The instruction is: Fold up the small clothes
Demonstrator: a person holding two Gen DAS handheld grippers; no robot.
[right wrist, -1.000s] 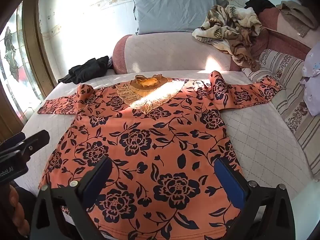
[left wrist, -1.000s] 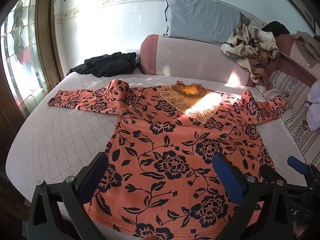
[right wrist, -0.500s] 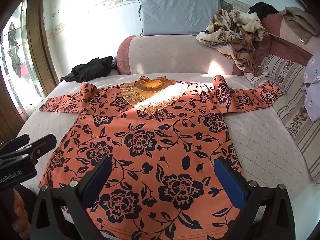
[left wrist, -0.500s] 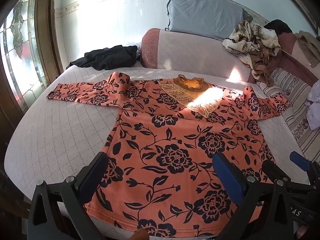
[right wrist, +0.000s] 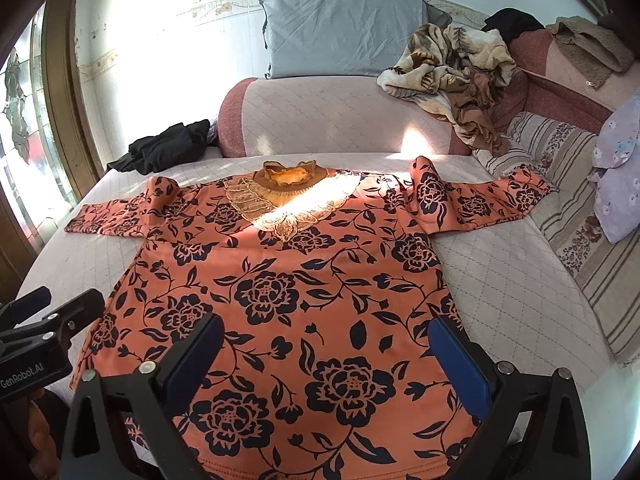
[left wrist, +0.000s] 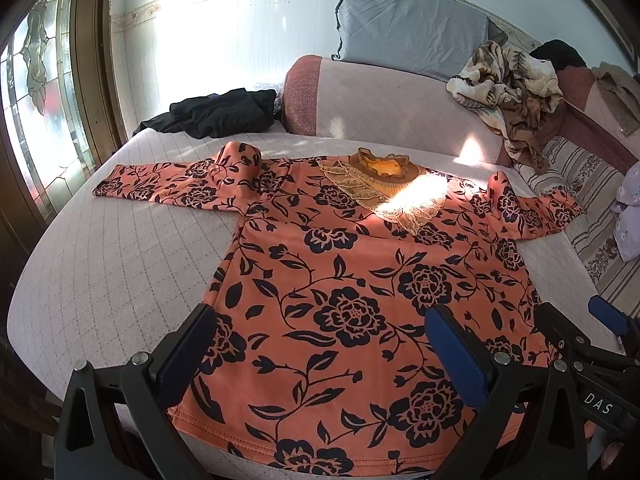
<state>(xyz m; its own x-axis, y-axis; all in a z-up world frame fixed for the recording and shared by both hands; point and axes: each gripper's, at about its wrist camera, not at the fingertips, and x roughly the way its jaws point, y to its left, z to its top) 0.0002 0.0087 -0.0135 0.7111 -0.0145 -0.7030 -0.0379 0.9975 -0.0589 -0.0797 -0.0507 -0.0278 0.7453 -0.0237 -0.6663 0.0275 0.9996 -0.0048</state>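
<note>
Across the middle of both wrist views, the orange floral top (left wrist: pixel 352 280) is lying flat and face up on the quilted bed (left wrist: pixel 120 264), its lace collar (left wrist: pixel 380 178) pointing toward the top of the frame and its hem running along the bottom edge, right under the cameras. Both sleeves are lying spread outward, one reaching toward the left of the frame and the other toward the right, each with a small raised ridge of cloth near the shoulder. Nothing is showing as folded: no sleeve is lying across the body and the hem is not doubled up, so the folding proper is looking like work that is not yet begun, with only the laying out done. At the bottom of the left wrist view the left gripper (left wrist: pixel 320 344) is hovering over the hem with its jaws standing wide apart and holding nothing; at the bottom of the right wrist view the right gripper (right wrist: pixel 324 356) is doing the same, fingers spread, no cloth between them. Judging by this, what is remaining is everything: bringing the sleeves in, then folding the body. A dark garment (left wrist: pixel 216 114) is sitting at the upper left, apart from the top, and a crumpled blanket (right wrist: pixel 452 68) is resting on the headboard at the upper right.
</note>
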